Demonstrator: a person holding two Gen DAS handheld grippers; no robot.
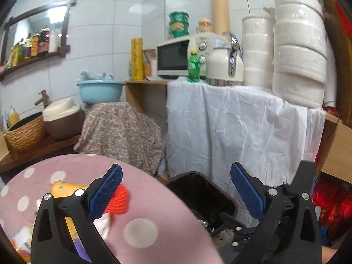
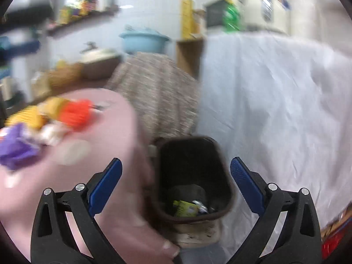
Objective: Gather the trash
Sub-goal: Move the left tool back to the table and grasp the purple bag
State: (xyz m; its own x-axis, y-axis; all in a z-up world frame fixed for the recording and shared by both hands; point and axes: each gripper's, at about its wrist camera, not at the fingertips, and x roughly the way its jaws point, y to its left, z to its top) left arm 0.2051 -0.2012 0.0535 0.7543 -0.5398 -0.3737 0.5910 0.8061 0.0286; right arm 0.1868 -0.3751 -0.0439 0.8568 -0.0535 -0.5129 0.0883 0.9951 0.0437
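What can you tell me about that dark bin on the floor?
The trash bin is a small, dark brown container with rounded corners, plastic by the look of it, standing upright and open-topped. It stands beside the pink dotted tablecloth and in front of a hanging white sheet. At its bottom lie a yellow-green wrapper and something shiny. Neither open gripper touches it.
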